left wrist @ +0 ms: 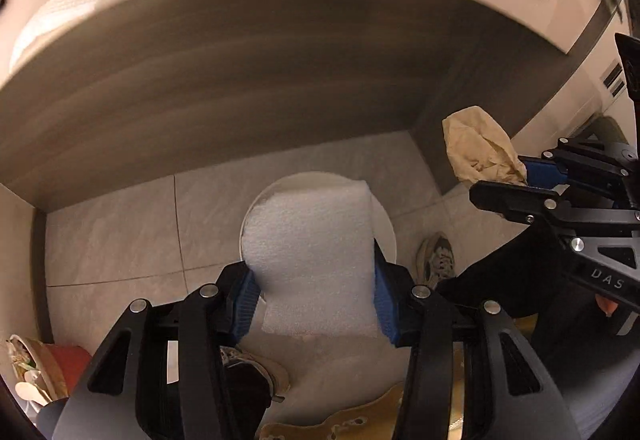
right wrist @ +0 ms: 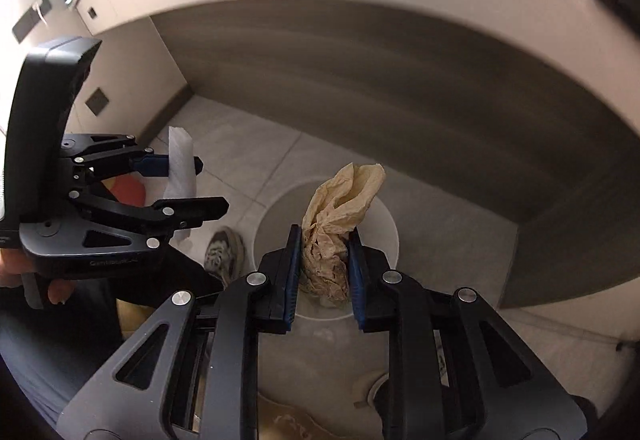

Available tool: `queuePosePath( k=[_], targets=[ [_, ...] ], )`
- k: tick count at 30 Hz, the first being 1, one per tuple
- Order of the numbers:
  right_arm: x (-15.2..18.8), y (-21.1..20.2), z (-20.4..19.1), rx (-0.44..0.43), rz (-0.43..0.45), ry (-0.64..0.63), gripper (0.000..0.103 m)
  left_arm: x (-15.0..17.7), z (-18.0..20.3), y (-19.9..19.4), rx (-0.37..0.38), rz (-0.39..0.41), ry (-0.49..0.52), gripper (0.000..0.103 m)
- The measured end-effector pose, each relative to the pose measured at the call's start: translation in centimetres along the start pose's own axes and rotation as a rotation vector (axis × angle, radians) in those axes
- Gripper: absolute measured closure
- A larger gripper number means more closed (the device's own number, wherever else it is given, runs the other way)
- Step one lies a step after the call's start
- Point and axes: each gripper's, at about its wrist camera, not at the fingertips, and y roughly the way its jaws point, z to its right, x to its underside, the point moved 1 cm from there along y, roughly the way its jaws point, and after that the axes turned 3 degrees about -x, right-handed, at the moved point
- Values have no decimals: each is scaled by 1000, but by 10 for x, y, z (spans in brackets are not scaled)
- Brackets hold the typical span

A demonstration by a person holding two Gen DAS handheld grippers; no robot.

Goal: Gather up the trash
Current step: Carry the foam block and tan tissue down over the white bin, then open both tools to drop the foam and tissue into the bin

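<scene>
White foam sheet (left wrist: 316,260) sat pinched in the left gripper (left wrist: 316,296), directly above the round white bin (left wrist: 386,224) on the floor. Just right of it, the right gripper (right wrist: 324,272) clamped a crumpled tan paper (right wrist: 336,232) over that same bin. Dropping seemed the step in hand; next, both jaws would need to spread.
</scene>
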Motion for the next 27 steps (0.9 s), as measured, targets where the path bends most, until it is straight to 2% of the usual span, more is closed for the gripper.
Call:
queuePosePath(
  k=[8, 15, 16, 17, 18, 19, 27],
  targets=[
    [5, 29, 14, -7, -53, 22, 83, -5, 11, 38, 35, -46, 37, 56],
    [7, 37, 17, -17, -79, 34, 83, -18, 11, 49, 40, -65, 43, 54],
    [3, 37, 17, -18, -79, 34, 83, -19, 10, 49, 45, -66, 40, 51],
    [2, 37, 20, -20, -80, 35, 83, -19, 10, 49, 49, -67, 36, 37],
    [1, 38, 22, -21, -81, 37, 83, -20, 8, 47, 49, -63, 32, 29],
    [0, 40, 24, -23, -83, 38, 83, -15, 11, 51, 45, -56, 29, 14],
    [-6, 50, 28, -46, -102, 27, 83, -14, -14, 14, 13, 9, 6, 6]
  ],
)
